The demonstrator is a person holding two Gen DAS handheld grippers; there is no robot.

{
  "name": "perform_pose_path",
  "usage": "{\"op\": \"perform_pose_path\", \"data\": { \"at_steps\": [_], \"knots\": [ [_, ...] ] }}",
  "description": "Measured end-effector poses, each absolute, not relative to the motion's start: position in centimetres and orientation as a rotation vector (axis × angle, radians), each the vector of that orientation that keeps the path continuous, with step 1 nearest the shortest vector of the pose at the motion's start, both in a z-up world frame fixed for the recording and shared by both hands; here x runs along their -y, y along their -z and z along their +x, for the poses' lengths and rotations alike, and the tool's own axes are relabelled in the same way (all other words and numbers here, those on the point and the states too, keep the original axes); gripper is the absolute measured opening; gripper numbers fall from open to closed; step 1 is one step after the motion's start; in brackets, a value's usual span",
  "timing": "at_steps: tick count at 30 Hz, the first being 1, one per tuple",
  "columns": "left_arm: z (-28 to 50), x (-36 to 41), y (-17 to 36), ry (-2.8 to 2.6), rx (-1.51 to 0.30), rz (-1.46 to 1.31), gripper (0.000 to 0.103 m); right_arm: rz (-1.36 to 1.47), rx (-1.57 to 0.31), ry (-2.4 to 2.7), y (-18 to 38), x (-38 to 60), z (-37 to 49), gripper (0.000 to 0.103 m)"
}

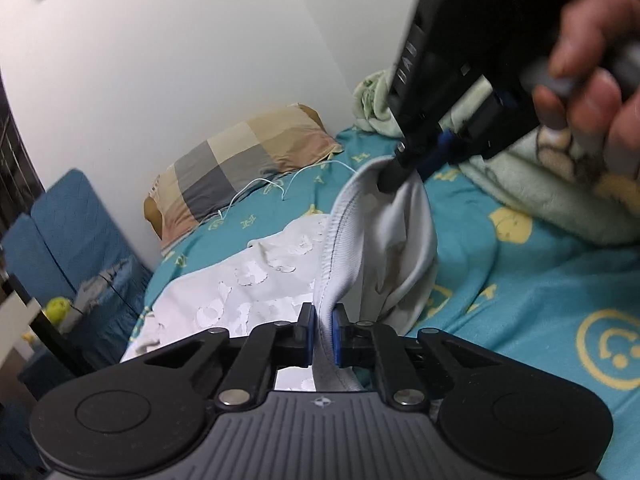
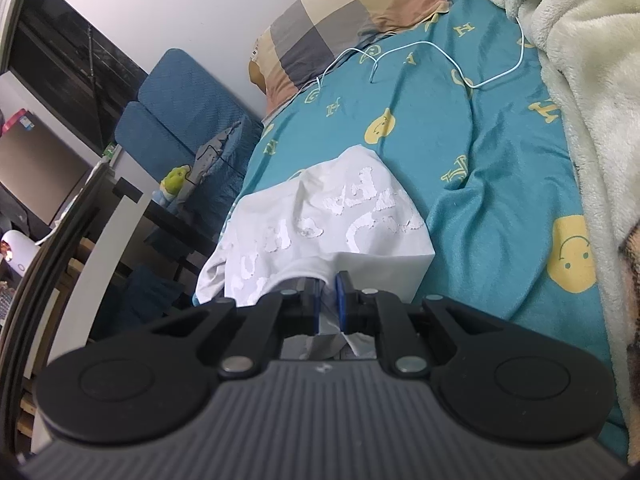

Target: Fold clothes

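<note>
A white T-shirt (image 1: 248, 284) with worn white lettering lies on the teal bed sheet (image 1: 520, 280). My left gripper (image 1: 324, 322) is shut on its ribbed collar edge and holds it up. My right gripper (image 1: 394, 178), seen from the left wrist view, pinches the same edge farther along, lifted above the bed. In the right wrist view the right gripper (image 2: 329, 292) is shut on the shirt's (image 2: 320, 220) edge, with the rest draped over the bed's left side.
A checked pillow (image 1: 244, 160) lies at the bed's head by the white wall. A pale fleece blanket (image 2: 580, 80) is piled on the right. A white cable (image 2: 440, 56) lies on the sheet. A blue chair (image 2: 180, 112) and a desk stand left.
</note>
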State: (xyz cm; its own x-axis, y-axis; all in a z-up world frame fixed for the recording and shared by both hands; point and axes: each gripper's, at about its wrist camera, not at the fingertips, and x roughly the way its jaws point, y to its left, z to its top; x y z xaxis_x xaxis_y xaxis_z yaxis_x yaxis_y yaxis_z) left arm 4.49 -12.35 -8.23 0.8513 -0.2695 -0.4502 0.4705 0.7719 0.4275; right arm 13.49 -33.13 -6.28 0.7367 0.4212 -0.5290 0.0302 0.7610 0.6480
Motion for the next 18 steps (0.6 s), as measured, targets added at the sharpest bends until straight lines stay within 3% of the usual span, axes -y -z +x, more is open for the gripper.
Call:
{"op": "perform_pose_path", "data": {
  "at_steps": [12, 18],
  "knots": [
    [4.3, 6.0, 2.9, 0.502, -0.457, 0.115, 0.006, 0.612, -0.768, -0.261, 6.7, 32.3, 13.0, 0.013],
    [4.9, 3.7, 2.1, 0.533, -0.501, -0.034, 0.006, 0.431, -0.685, -0.323, 4.9, 30.2, 11.9, 0.013]
  ]
}}
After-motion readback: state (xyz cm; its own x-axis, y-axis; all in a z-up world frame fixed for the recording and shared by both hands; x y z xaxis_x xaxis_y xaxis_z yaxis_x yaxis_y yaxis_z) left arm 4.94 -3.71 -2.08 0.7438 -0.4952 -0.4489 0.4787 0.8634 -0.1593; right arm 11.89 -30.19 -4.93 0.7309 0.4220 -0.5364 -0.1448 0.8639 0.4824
